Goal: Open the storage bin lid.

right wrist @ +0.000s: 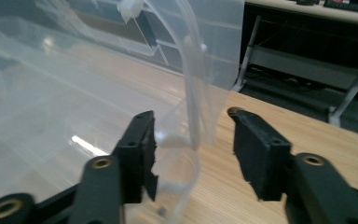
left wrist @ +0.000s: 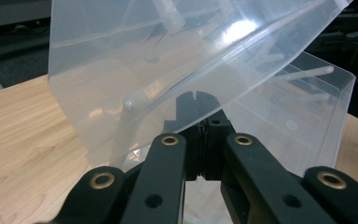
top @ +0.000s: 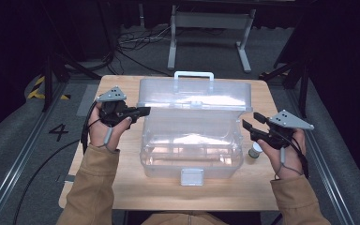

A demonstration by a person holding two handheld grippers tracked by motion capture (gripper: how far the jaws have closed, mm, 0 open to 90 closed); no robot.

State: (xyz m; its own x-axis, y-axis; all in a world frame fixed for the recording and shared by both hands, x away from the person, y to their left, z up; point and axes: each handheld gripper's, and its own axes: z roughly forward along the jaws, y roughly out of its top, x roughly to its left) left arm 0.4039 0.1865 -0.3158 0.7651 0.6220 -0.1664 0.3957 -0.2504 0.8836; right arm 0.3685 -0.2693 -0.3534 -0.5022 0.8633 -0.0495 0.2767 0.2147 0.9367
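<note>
My left gripper (top: 143, 111) clamped on raised lid (top: 194, 95) of clear plastic storage box (top: 191, 154). My right gripper (top: 253, 122) jaws apart, straddling box's right wall edge, not pressing.

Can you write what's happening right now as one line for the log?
left tongs: shut on lid edge | right tongs: open around box wall | lid: raised | table: small jar beside box

Clear box (top: 192, 140), light wooden table (top: 122, 187)
</note>
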